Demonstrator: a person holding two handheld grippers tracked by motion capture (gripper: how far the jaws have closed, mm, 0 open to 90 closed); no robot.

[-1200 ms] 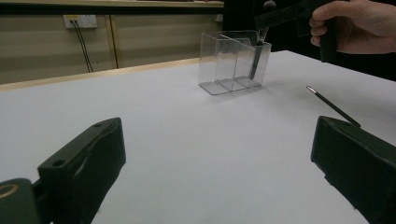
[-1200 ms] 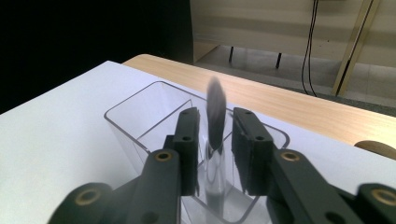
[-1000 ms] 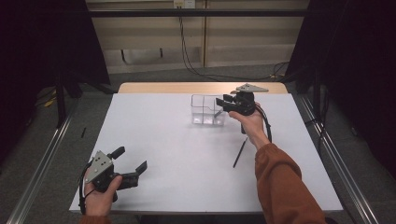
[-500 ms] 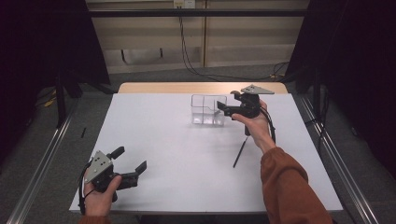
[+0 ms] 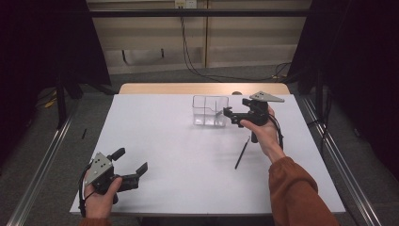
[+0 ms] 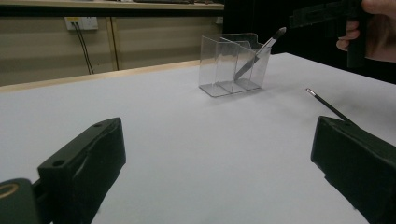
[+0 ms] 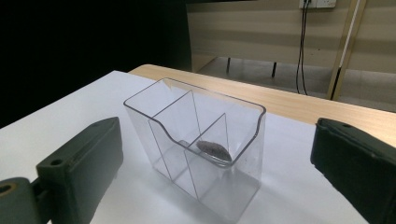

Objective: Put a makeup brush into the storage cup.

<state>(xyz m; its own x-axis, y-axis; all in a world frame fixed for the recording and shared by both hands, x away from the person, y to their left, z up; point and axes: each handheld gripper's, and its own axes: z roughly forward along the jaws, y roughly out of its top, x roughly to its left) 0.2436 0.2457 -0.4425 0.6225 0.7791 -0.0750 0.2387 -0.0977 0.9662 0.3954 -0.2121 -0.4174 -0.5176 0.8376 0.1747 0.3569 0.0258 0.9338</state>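
Observation:
A clear plastic organizer (image 5: 210, 111) with three compartments stands at the back of the white table (image 5: 179, 141). A dark brush (image 6: 258, 52) leans in its right-hand compartment, and its bristle head (image 7: 214, 150) rests on the bottom. A second thin black brush (image 5: 242, 154) lies flat on the table in front of my right hand. My right gripper (image 5: 234, 109) hovers just right of the organizer and points at it. Its jaws have just been opening and stand wide with nothing between them. My left gripper (image 5: 131, 160) rests open and empty at the near left corner.
A wooden strip (image 5: 202, 88) runs along the table's far edge, with floor, cables (image 5: 188, 52) and a wall panel beyond it. Metal rails (image 5: 329, 146) flank both sides of the table. Dark curtains hang at left and right.
My right gripper has drawn back to the right from the organizer, and its jaws have spread apart. The left gripper has stayed where it was.

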